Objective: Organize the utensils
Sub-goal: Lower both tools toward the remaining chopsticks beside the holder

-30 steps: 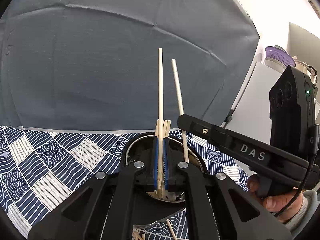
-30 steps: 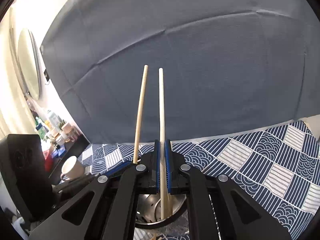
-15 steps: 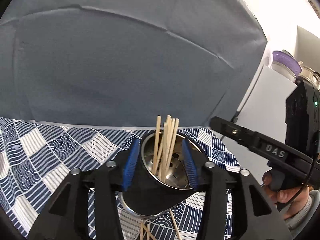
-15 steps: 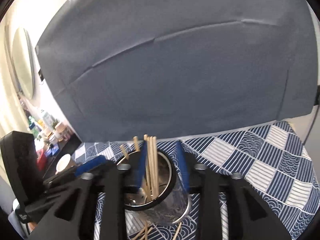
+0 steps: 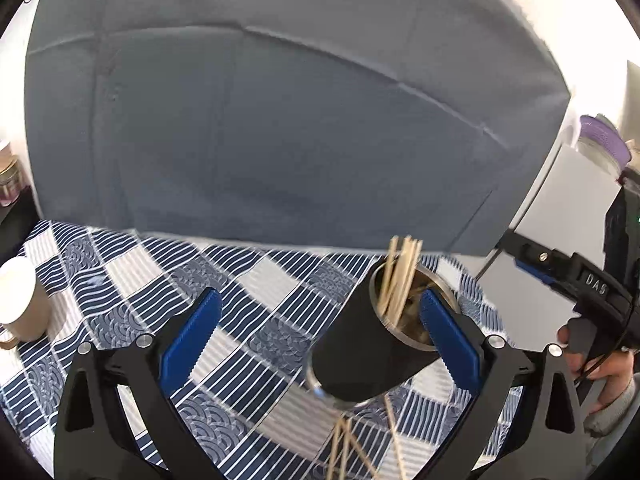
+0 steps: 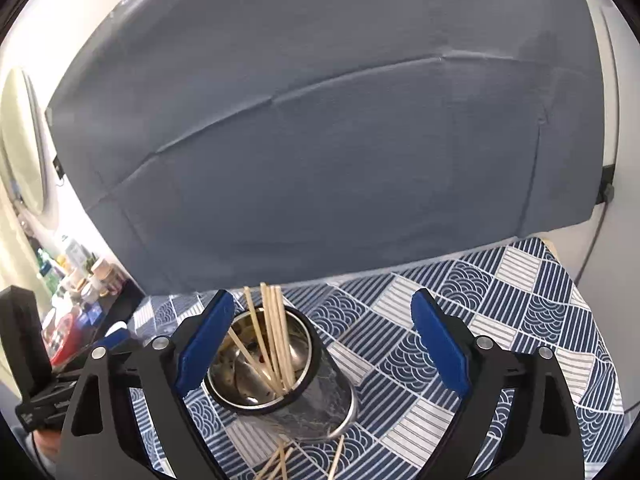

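Observation:
A dark cup with a metal lining (image 5: 360, 352) (image 6: 312, 400) stands on the blue patterned cloth, with several wooden chopsticks (image 5: 400, 276) (image 6: 272, 332) upright in it. More loose chopsticks (image 5: 352, 448) (image 6: 280, 460) lie on the cloth in front of the cup. My left gripper (image 5: 320, 332) hangs above the cup, jaws opening wide, nothing pressed between the blue pads. My right gripper (image 6: 324, 340) is likewise opening over the cup, its pads clear of the chopsticks. The right gripper's body (image 5: 576, 284) shows at the right of the left wrist view, held by a hand (image 5: 600, 364).
A pale paper cup (image 5: 20, 300) stands at the cloth's left edge. A grey sheet (image 5: 280, 120) hangs behind the table. A cluttered shelf with bottles and jars (image 6: 76, 276) is off to the left, and a white appliance with a purple-lidded pot (image 5: 600, 140) to the right.
Both grippers were shut on a chopstick each above the cup; both have opened wide and the chopsticks have dropped into the cup. Both hands have drawn back and up.

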A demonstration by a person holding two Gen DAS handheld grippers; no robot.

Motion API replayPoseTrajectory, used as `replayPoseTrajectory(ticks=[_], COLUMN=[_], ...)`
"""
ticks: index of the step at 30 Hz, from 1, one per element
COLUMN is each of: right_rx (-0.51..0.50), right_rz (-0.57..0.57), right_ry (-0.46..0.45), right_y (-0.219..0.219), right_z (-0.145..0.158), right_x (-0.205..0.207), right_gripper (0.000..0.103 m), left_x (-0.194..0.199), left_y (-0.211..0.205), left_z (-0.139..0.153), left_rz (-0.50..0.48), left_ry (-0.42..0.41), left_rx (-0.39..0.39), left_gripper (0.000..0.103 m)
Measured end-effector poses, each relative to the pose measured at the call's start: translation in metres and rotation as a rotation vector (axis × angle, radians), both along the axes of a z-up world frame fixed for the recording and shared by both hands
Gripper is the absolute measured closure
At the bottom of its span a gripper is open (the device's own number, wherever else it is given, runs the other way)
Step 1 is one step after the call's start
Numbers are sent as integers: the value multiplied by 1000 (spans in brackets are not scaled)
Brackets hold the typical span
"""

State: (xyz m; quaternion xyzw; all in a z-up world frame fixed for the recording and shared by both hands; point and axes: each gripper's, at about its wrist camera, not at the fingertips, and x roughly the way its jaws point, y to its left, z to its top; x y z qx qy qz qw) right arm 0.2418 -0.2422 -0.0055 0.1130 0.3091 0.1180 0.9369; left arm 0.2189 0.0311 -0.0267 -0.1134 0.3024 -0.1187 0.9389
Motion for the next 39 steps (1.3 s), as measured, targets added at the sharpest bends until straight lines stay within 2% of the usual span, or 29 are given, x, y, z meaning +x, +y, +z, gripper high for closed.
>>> replayPoseTrajectory(ticks=[5, 12, 18, 31, 39], right_rx=[-4, -13, -28, -38, -135], right_rz=[-8, -12, -19, 13, 66], right_ry=[29, 77, 115, 309, 396], right_y=[-5, -8, -13, -7, 16], right_z=[-12, -33, -53, -118, -149], right_x=[-6, -15, -24, -37, -41], right_gripper=[17, 17, 17, 17, 17], left_x=[-6, -14, -26, -48, -55], left_y=[7, 12, 4, -14, -27], left_z=[-19, -53, -80, -127, -144], left_rz=[11, 35, 15, -14, -53], left_ry=[69, 176, 240, 358, 402], left_rx=[45, 27, 55, 142, 169], left_gripper=[6, 6, 6, 6, 6])
